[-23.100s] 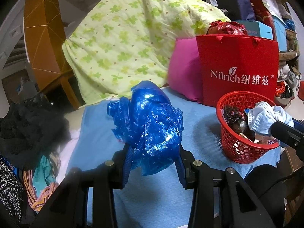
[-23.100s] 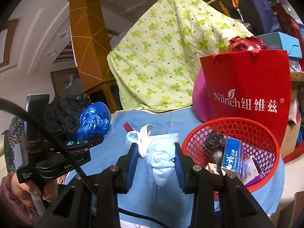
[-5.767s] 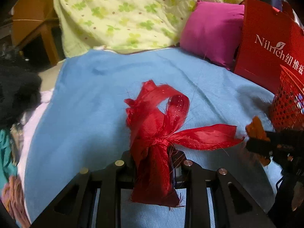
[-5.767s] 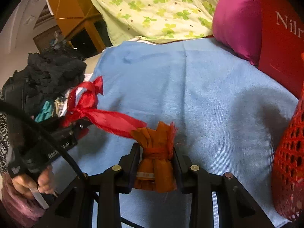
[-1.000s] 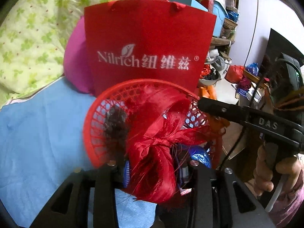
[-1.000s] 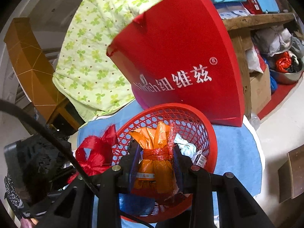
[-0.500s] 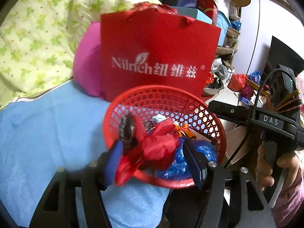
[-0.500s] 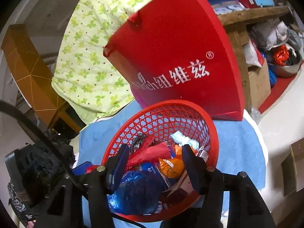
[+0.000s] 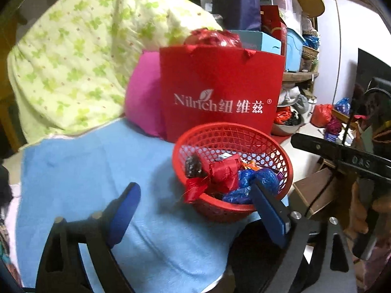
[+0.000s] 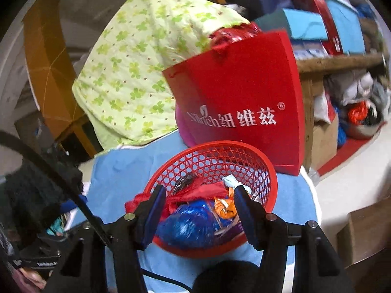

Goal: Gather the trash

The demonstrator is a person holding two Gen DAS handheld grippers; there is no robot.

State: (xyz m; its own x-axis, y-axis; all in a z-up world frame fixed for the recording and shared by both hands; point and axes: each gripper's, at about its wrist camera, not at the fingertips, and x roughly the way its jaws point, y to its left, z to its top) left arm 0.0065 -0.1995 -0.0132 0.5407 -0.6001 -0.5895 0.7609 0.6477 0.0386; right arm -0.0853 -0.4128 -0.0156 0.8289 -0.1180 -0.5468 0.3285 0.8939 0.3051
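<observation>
A red mesh basket (image 9: pixel 233 131) (image 10: pixel 212 149) stands on the blue cloth (image 9: pixel 80 161) (image 10: pixel 117 173) and holds the trash. In it lie a red ribbon bundle (image 9: pixel 220 173) (image 10: pixel 202 191), a blue plastic bag (image 9: pixel 254 180) (image 10: pixel 188 222), an orange wrapper (image 10: pixel 222 206) and a dark clump (image 9: pixel 193 167). My left gripper (image 9: pixel 195 193) hangs in front of the basket, its jaws opening wide with nothing between them. My right gripper (image 10: pixel 199 196) hovers above the basket's near rim, open, holding nothing; its body (image 9: pixel 342 156) shows at the right of the left wrist view.
Behind the basket stand a red paper bag (image 9: pixel 220 92) (image 10: pixel 244 102), a pink cushion (image 9: pixel 141 92) and a green floral quilt (image 9: pixel 73 48) (image 10: pixel 136 68). Cluttered shelves (image 9: pixel 293 36), boxes and floor items fill the right. Dark clothing (image 10: pixel 31 190) lies left.
Both grippers let go of their loads: the red ribbon and orange wrapper now lie in the basket. Both jaws opened, and both grippers drew back and up from the basket.
</observation>
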